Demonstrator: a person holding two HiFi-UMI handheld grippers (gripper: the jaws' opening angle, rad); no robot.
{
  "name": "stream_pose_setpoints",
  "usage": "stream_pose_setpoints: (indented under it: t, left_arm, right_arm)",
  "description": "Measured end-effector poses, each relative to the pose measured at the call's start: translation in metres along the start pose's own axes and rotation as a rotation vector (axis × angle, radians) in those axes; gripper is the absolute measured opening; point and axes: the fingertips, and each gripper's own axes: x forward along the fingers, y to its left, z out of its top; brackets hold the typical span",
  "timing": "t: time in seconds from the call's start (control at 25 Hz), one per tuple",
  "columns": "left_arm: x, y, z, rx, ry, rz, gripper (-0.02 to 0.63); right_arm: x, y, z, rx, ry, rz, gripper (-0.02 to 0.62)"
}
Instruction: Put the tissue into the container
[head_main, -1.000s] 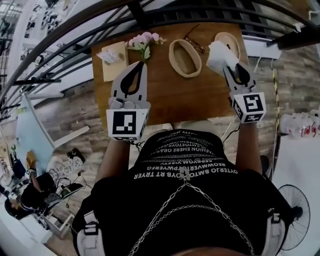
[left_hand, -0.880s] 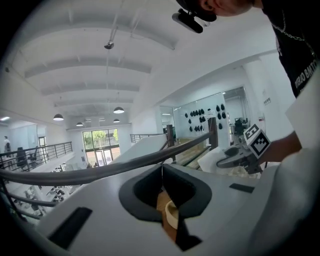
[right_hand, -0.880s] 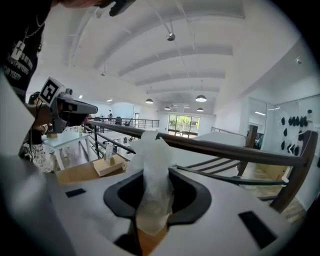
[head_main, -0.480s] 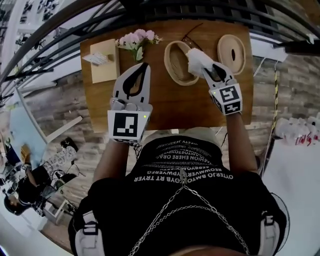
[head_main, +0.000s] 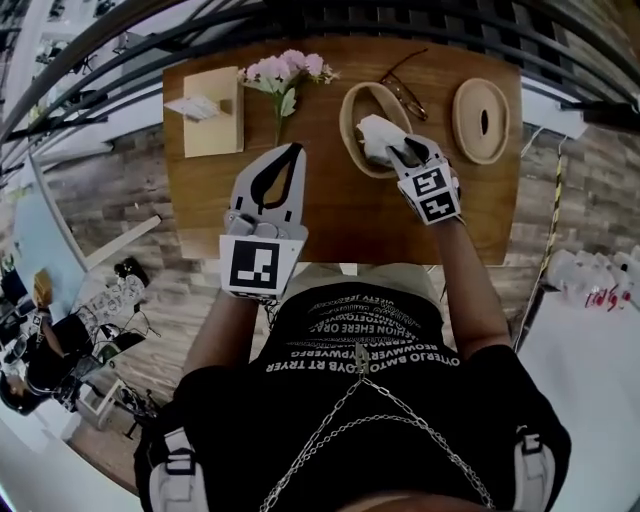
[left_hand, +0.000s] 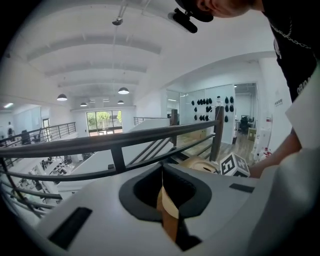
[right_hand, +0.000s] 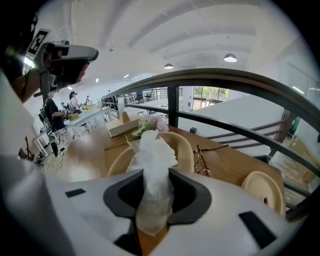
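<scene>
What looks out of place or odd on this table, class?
The flowers lie loose on the table, with no vase in sight, and the glasses lie beside the container. Nothing looks spilled or broken.

Only lettering I can spot: rows of white capitals across the person's black shirt (head_main: 360, 335), upside down in the head view, too garbled to read. Beyond the shirt, the left tool (head_main: 292, 150) and right tool (head_main: 398, 152) each carry a cube with black-and-white square codes.
</scene>
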Motion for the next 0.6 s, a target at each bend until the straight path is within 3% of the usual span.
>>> stream_pose_setpoints:
  t: [0.24, 0.36, 0.6]
  left_arm:
    - [-0.014, 0.004, -0.002, -0.008, -0.009, 0.015, 0.029]
    - [-0.027, 0.006, 0.006, 0.004, -0.029, 0.023, 0.029]
    - [-0.061, 0.014, 0.026, 0.028, -0.081, 0.044, 0.029]
  right_arm:
    - [0.028, 0.005, -0.019, -0.075, 0.128, -0.03, 0.142]
    - [0.02, 0.002, -0.013, -0.07, 0.097, -0.074, 0.254]
    - [-0.04, 0.001, 0.011, -0.017, -0.004, -0.164, 0.245]
